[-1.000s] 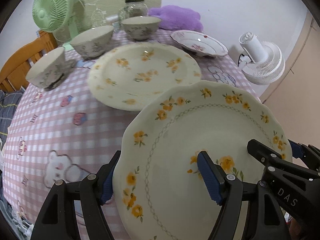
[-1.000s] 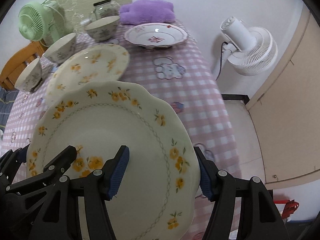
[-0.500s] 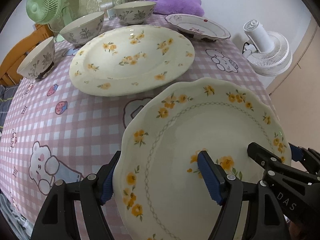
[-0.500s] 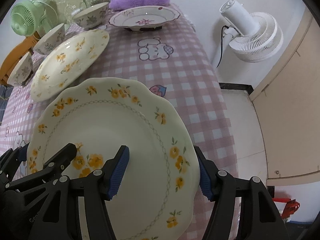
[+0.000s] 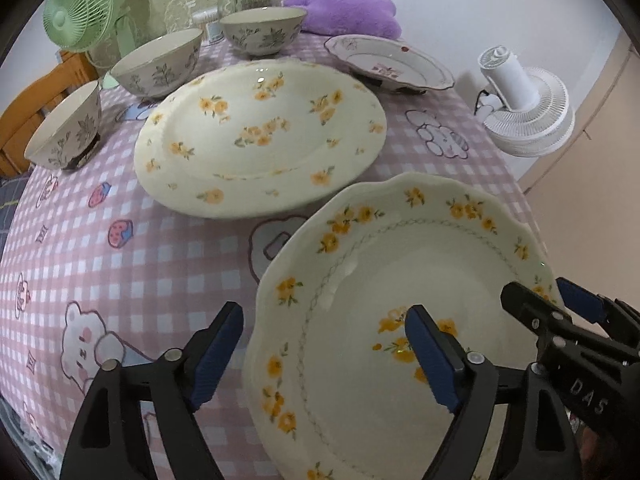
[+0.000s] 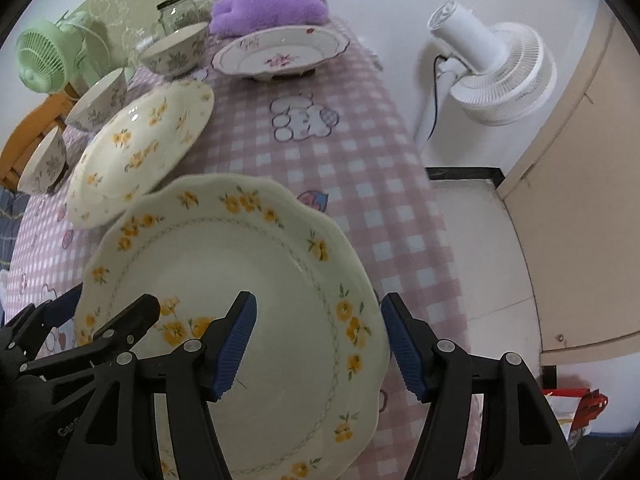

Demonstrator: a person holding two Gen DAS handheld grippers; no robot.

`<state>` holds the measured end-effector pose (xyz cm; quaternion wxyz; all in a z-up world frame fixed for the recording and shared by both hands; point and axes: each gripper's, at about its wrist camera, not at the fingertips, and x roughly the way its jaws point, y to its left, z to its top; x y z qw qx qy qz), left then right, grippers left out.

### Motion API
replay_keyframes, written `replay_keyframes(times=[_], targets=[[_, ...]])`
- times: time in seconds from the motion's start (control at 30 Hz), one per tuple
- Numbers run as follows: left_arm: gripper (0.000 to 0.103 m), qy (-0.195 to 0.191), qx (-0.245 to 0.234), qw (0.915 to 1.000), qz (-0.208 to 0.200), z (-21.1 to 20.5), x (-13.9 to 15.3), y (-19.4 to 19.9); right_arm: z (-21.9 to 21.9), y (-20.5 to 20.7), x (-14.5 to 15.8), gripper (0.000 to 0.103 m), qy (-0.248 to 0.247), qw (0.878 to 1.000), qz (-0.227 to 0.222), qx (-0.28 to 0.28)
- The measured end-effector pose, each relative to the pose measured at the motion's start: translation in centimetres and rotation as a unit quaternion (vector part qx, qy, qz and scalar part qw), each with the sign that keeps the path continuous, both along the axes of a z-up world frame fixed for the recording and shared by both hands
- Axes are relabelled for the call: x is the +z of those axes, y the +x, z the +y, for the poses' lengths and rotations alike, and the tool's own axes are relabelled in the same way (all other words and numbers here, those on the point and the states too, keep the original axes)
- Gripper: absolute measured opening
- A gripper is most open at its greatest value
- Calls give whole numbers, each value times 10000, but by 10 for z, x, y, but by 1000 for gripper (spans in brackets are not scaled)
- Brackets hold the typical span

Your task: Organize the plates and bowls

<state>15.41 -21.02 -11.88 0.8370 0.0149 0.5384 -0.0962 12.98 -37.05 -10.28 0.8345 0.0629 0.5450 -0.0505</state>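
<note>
A pink checked tablecloth (image 5: 168,248) covers the worktop. The left gripper (image 5: 326,346) is opening off the scalloped plate (image 5: 400,272); the right gripper (image 6: 318,340) straddles its rim, grip unclear.

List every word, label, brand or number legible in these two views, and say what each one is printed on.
"DAS": white letters on the black body of the right gripper, seen at the lower right of the left wrist view.
Faint lettering on the left gripper, lower left of the right wrist view: too blurred to read.
Nothing else is readable.
</note>
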Motion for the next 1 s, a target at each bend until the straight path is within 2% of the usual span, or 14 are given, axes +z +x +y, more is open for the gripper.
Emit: replay_keyframes(times=[0.1, 0.27, 0.5, 0.63, 0.77, 0.93, 1.0], targets=[[88, 63, -267, 9995, -186, 2, 13, -4, 2, -2, 10, 69, -5, 9998, -101, -194], [92, 72, -557, 9972, -492, 19, 33, -9, 22, -7, 38, 70, 0, 9977, -583, -346], [92, 36, -363, 9969, -697, 68, 54, -1, 75, -10, 63, 70, -250, 9947, -941, -340], [92, 45, -488, 9950, -868, 95, 64, -2, 109, -12, 72, 70, -244, 9931, -1105, -323], [92, 35, -378, 9930, -1122, 123, 74, 5, 136, -6, 79, 70, -146, 9921, -1161, -454], [92, 58, -436, 9903, -1318, 140, 82, 26, 161, 12, 87, 70, -128, 9898, -1332, -498], [91, 82, -441, 9908, -1280, 141, 83, 35, 164, 20, 89, 70, -141, 9896, -1311, -579]])
